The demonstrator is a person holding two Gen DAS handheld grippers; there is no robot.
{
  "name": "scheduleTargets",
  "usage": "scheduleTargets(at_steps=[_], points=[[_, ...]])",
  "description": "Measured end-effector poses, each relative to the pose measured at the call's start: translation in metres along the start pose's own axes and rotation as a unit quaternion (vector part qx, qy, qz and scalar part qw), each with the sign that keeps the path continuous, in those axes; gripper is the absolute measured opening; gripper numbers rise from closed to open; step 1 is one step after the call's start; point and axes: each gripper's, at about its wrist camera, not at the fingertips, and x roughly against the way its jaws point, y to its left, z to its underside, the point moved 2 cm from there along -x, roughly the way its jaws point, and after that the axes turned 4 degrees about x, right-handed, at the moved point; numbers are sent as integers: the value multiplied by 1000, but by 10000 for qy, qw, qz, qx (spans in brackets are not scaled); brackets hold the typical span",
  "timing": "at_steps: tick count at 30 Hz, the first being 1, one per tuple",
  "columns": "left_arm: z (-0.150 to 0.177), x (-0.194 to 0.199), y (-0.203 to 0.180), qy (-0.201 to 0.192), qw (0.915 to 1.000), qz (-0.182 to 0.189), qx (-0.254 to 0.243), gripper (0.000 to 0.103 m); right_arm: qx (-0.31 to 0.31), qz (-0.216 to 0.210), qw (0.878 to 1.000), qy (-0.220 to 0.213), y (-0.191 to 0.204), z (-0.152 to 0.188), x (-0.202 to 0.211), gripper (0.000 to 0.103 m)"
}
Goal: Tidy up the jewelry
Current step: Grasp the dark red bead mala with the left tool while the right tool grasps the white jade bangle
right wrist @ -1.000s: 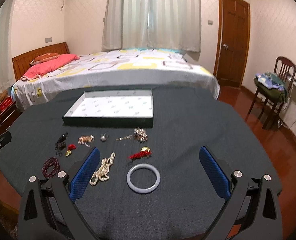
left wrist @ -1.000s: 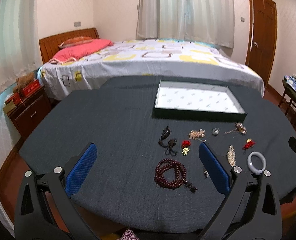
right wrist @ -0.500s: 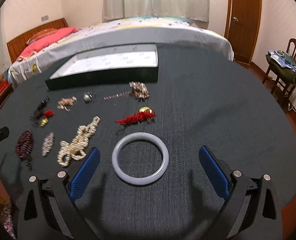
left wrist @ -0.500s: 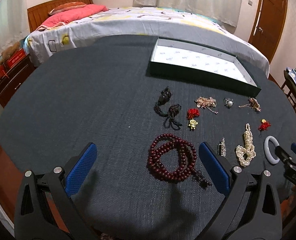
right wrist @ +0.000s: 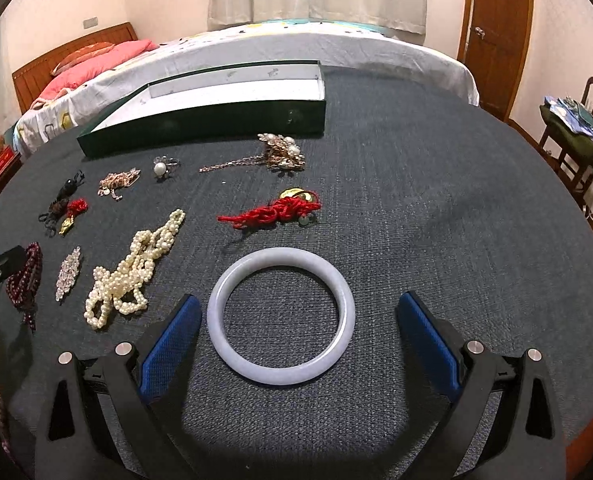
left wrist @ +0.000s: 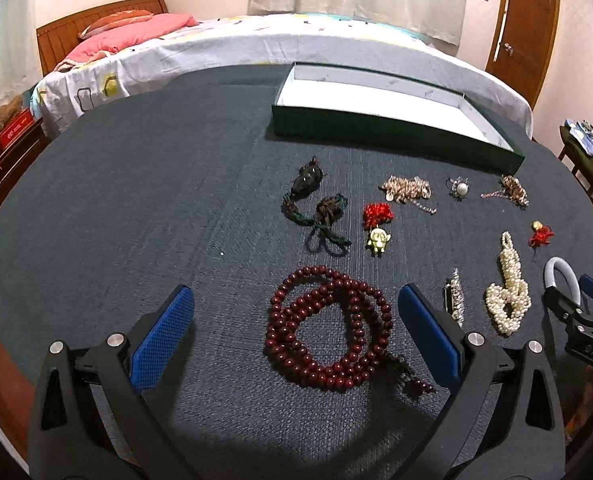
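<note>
White bangle [left wrist: 562, 276] half hidden behind right gripper [left wrist: 580, 300], bead tassel [left wrist: 412, 380] shadowed

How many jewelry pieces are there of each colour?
Red or dark red: 3
White or pearl: 3
Gold or copper: 2
Black: 1
Silver: 1
Total: 10
</note>
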Motion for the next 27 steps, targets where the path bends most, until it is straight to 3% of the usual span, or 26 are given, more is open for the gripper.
scheduleTargets(at_steps=[10,17,20,24,27], points=[[8,-15,-3,260,9996,-86,-111,99,-5,-17,10000,-89,-1,2,2,94],[10,-15,-3,243,9996,-71,-108,99,55,-86,9997,-215,1,2,7,69],[11,-14,-2,233,9997,-79,-95,97,40,-99,9997,-218,0,2,7,69],[10,-8,0,100,9999,-90,-61,68,34,-100,9997,-222,0,2,7,69],[10,-6,-2,65,9999,-35,-123,58,16,-104,9997,-229,0,2,7,69]])
